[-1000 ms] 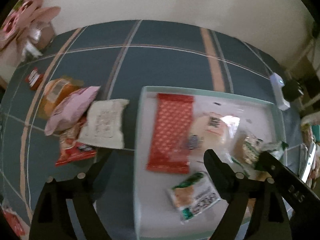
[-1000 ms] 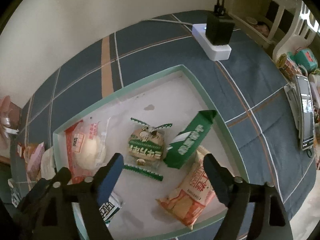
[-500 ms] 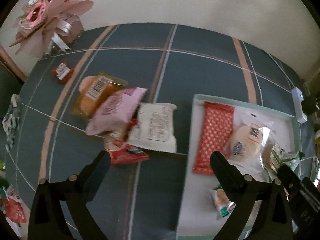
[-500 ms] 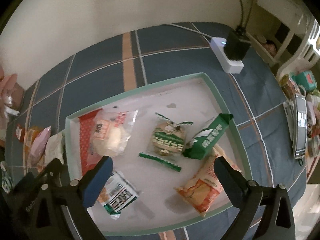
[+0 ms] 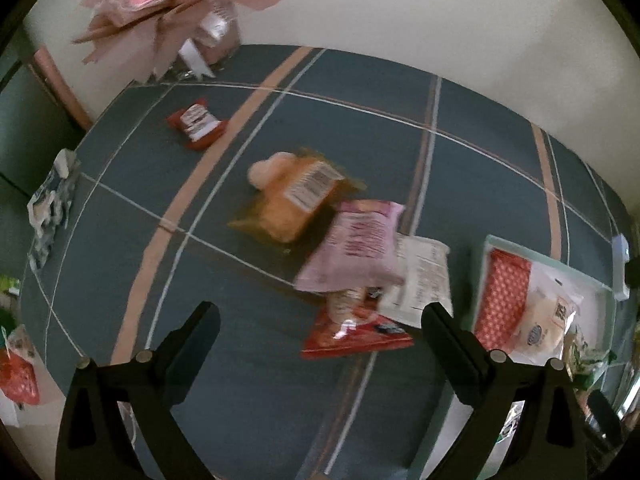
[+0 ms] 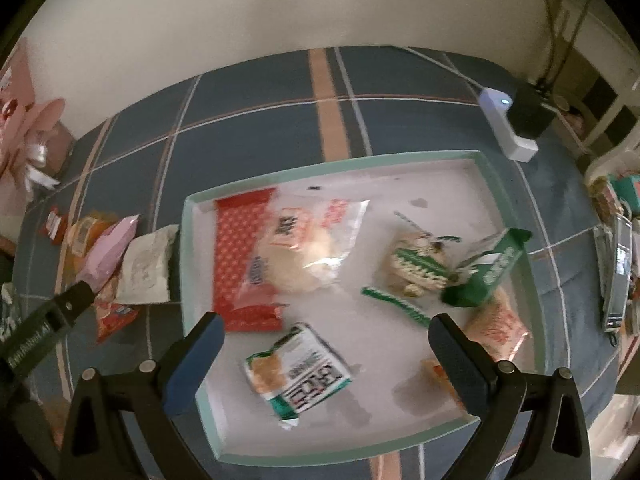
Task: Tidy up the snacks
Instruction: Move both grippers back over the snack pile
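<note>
Left gripper (image 5: pixel 320 334): jaws spread wide, nothing between them, above the plaid tablecloth (image 5: pixel 360 128). Loose snack pile at frame centre: orange bag (image 5: pixel 296 196), pink packet (image 5: pixel 360 248), white packet (image 5: pixel 422 276), red packet (image 5: pixel 356 336). Small red packet (image 5: pixel 196 124) upper left.

Right gripper (image 6: pixel 320 338): jaws wide, empty, over the tray (image 6: pixel 192 264). In the tray: red patterned packet (image 6: pixel 240 256), bun (image 6: pixel 304 256), green carton (image 6: pixel 488 272), cracker packet (image 6: pixel 300 376).

Power strip (image 6: pixel 508 128) upper right; cream wall (image 6: pixel 240 20) behind.

The left gripper (image 5: pixel 320 320) has two matte black, wedge-shaped fingers, each on a black triangular bracket with cut-out windows and a pair of silver screw heads behind the jaws. The right gripper (image 6: pixel 322 330) matches, except that its left finger's (image 6: pixel 192 364) inner pad looks blue.
</note>
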The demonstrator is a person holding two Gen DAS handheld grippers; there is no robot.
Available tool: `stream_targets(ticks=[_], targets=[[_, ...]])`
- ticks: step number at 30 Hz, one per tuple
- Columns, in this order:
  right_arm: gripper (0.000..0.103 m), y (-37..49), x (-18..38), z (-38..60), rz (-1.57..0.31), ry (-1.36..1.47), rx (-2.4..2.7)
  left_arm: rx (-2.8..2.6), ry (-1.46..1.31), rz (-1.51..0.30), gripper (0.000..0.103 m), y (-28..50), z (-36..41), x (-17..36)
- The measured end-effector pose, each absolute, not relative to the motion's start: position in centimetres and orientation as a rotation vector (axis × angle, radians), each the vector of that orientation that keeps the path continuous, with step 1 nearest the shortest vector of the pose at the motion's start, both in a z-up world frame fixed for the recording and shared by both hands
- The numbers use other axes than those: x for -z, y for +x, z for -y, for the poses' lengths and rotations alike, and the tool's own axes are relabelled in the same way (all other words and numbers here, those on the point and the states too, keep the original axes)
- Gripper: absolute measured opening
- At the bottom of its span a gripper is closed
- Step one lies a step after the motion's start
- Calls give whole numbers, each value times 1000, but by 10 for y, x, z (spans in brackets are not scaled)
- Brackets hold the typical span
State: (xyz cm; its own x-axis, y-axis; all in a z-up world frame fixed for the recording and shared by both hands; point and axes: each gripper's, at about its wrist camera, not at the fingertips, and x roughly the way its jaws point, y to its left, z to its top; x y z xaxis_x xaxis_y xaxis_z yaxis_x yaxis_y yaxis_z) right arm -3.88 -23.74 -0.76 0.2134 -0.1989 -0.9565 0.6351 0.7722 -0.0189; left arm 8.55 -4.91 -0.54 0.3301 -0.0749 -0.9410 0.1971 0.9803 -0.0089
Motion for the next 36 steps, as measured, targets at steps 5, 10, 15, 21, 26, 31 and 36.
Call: stream_targets(ticks=[5, 10, 15, 21, 26, 31, 36], targets=[[103, -29, 5, 220, -1213, 420, 542, 148, 89, -1222, 101, 96, 26, -1], [103, -17, 3, 194, -1197, 402, 453, 127, 69, -1223, 101, 100, 5, -12], [103, -4, 3, 165, -1196, 367, 390, 110, 54, -1216, 101, 104, -16, -15], [103, 4, 5, 152, -1184, 347, 358, 131, 25, -1222, 101, 107, -20, -14], [103, 9, 9, 163, -1188, 369, 380, 168, 34, -1227, 101, 112, -10, -11], [103, 18, 12, 171, -1216, 359, 394, 174, 21, -1222, 101, 120, -5, -10], [103, 25, 12, 182, -1207, 381, 403, 187, -6, -1240, 101, 126, 6, -8]])
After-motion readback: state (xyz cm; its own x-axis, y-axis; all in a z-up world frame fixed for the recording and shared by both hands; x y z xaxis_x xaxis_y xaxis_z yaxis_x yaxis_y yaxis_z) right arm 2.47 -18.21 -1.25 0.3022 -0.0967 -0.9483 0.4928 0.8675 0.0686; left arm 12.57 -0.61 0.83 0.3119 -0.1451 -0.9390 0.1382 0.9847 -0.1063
